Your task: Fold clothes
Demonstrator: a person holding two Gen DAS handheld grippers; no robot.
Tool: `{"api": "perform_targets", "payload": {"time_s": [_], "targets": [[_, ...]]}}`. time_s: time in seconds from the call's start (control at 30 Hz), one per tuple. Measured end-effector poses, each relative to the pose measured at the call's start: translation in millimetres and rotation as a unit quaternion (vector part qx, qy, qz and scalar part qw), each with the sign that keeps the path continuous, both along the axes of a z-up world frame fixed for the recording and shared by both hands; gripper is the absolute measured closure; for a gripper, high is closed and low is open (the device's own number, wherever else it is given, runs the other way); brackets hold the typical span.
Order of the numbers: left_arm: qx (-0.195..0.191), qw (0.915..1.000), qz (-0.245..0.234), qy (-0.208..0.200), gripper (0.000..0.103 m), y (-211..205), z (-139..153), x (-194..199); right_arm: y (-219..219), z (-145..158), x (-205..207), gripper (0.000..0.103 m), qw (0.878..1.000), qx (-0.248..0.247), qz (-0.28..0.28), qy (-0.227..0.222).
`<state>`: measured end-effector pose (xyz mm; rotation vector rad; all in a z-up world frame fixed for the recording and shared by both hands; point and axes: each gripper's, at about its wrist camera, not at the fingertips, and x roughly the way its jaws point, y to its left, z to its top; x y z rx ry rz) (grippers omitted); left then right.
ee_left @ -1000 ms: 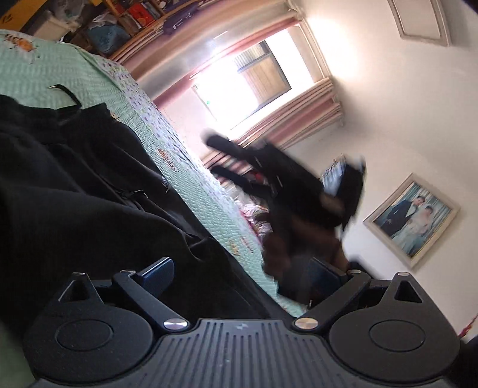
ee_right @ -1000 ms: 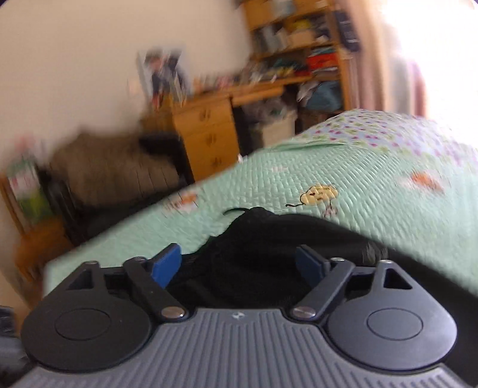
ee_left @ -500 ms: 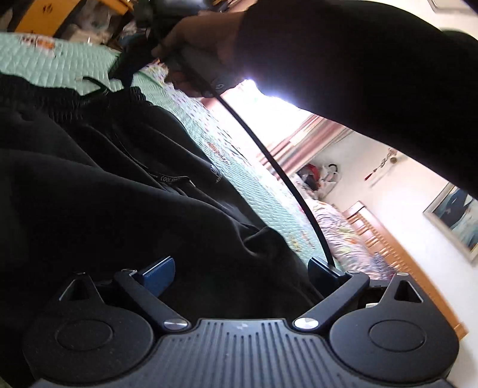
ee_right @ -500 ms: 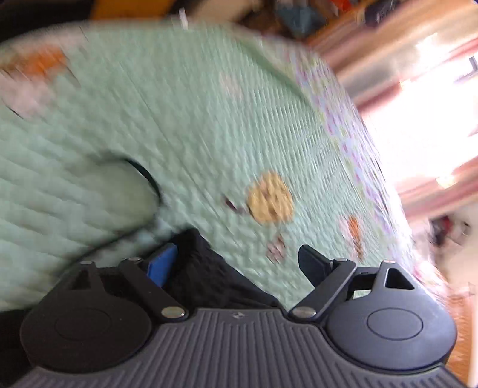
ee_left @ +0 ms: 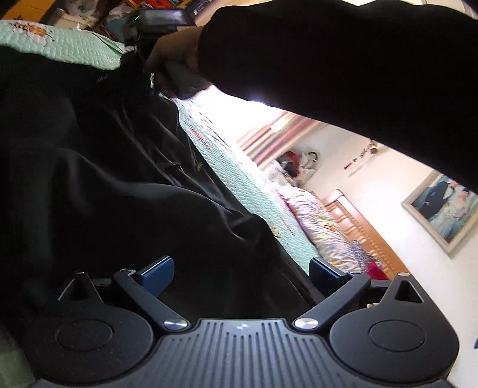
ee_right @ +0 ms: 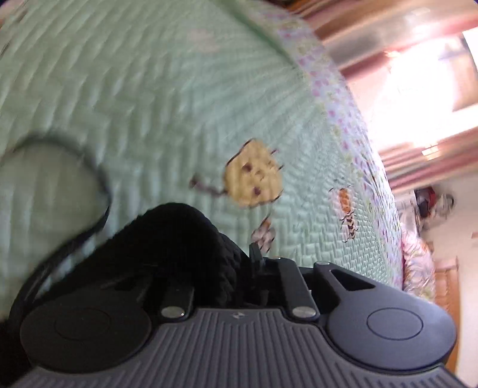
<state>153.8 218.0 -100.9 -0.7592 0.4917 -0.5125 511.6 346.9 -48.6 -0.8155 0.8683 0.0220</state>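
Bed: I see it covered by a mint-green quilted bedspread with a floral border and small embroidered figures, one a yellow face-like patch, one an orange insect. The right wrist view is motion-blurred.

Black garment: I log it spread over the bed, filling the left half of the left wrist view, creased into long folds. Its far end runs up to the right gripper. A thin black drawstring loops off it onto the bedspread in the right wrist view.

Sleeve: a black sleeve crosses the top of the left wrist view; the hand at its end grips the handle of the right gripper at the garment's far edge.

Left gripper: fingers spread wide apart, blue pad on one side, dark fingertip on the other. Black cloth lies between and under them; I see no clamping.

Right gripper, own view: fingers drawn together, a bunched ridge of the black garment pinched between them, just above the bedspread.

Background, left wrist view: pillows at the wooden headboard, striped curtains, a framed photograph on the white wall.
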Motion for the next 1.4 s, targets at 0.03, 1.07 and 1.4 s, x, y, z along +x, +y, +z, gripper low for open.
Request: {"api": "perform_targets", "payload": {"time_s": [0.03,1.07,1.4], "targets": [[0.001,1.0,-0.004,-0.006,0.003,-1,-1,0,-3,9,11,0.09,0.999,0.027,-0.014,-0.021],[-0.004,0.9997,-0.021,0.007,0.001,-12,-5,8,15,19,-190,0.019,0.975,-0.069,0.188,-0.092],[-0.017,0.9994,-0.027,0.009,0.001,-5,-9,10,-83,71,-201,0.038,0.963,0.179,0.062,-0.189]]}}
